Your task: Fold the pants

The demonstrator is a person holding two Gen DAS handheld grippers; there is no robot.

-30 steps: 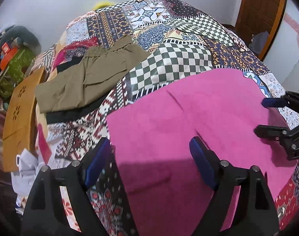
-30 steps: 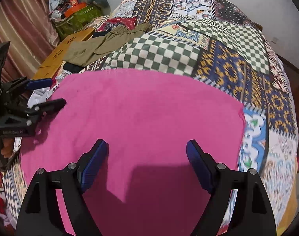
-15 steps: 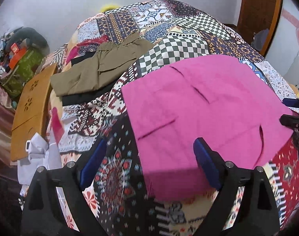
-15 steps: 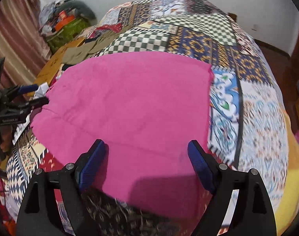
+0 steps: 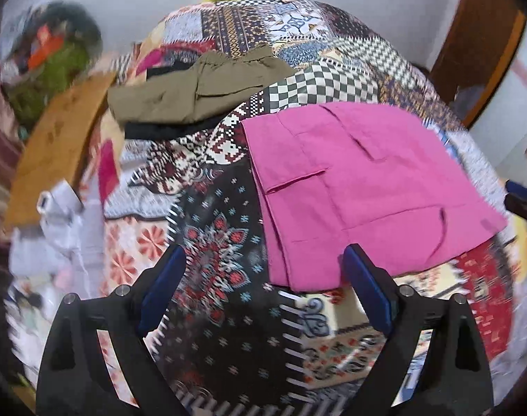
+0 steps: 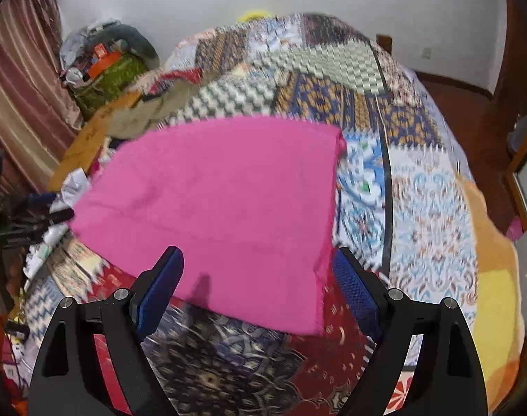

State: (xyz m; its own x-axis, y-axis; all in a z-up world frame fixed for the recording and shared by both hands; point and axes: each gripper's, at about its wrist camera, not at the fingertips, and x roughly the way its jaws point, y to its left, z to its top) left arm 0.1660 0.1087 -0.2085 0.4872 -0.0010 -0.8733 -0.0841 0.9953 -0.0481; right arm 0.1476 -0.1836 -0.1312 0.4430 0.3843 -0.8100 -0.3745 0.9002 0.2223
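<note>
The pink pants [image 5: 360, 187] lie folded flat on the patchwork bedspread [image 5: 211, 256], with pocket flaps showing in the left wrist view. They also show in the right wrist view [image 6: 221, 208]. My left gripper [image 5: 265, 289] is open and empty, above the bedspread near the pants' near left corner. My right gripper [image 6: 258, 289] is open and empty, just short of the pants' near edge. Each gripper shows at the edge of the other's view: the right gripper [image 5: 521, 202] and the left gripper [image 6: 27, 218].
Folded olive pants [image 5: 197, 90] lie on a dark garment [image 5: 159, 131] at the far left of the bed. A wooden board [image 5: 55, 138] and a clutter pile [image 6: 103, 66] stand left of the bed. A wooden door [image 5: 478, 41] is at far right.
Both grippers have drawn back from the pink pants toward the bed's near edge. The pants now lie farther ahead and look smaller. Both grippers stay open.
</note>
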